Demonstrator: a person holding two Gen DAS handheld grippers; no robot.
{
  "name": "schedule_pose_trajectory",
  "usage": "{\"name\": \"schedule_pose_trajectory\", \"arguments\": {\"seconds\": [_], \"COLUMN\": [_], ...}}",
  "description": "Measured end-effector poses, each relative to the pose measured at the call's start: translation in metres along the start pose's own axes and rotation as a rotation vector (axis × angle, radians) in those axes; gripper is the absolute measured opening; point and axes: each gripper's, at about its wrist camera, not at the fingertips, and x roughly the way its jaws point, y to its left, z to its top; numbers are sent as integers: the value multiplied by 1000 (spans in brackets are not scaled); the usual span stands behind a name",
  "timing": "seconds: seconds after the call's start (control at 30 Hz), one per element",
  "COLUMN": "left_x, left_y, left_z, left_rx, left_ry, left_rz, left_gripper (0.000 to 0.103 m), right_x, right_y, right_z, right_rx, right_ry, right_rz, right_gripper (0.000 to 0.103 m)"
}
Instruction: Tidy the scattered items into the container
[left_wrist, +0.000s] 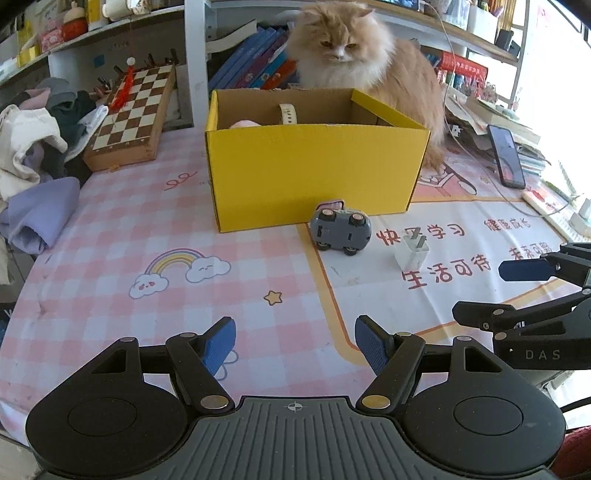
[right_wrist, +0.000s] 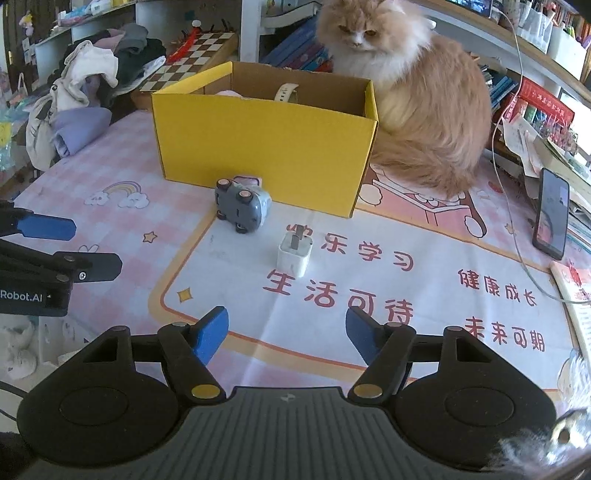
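An open yellow cardboard box (left_wrist: 314, 166) (right_wrist: 258, 144) stands on the table; a cream watch strap (left_wrist: 288, 113) (right_wrist: 285, 92) and something pink show inside. Just in front of it a grey toy car (left_wrist: 340, 226) (right_wrist: 241, 206) lies on its side, wheels showing. A white plug charger (left_wrist: 410, 252) (right_wrist: 294, 254) stands nearer, prongs up. My left gripper (left_wrist: 295, 343) is open above the pink checked cloth, short of the car. My right gripper (right_wrist: 286, 334) is open, nothing between its fingers, short of the charger.
A ginger cat (left_wrist: 369, 62) (right_wrist: 417, 99) sits behind the box at its right. A chessboard (left_wrist: 133, 110) and a clothes pile (left_wrist: 37, 147) lie at the left. A black phone (right_wrist: 552, 214), a white cable and books sit at the right.
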Motion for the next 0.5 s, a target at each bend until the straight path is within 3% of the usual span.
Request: {"name": "schedule_pose_trajectory", "arguments": {"seconds": [0.27, 0.5], "left_x": [11, 18], "left_y": [-7, -9], "left_z": [3, 4], "left_rx": [21, 16], "left_ry": [34, 48], "left_rz": [10, 14], "left_gripper": [73, 73], "right_x": [7, 14], "right_y": [-8, -13], "right_z": [0, 1], "right_rx": [6, -2], "right_ry": [22, 42], "right_rz": [7, 18], "right_gripper": [58, 57]}}
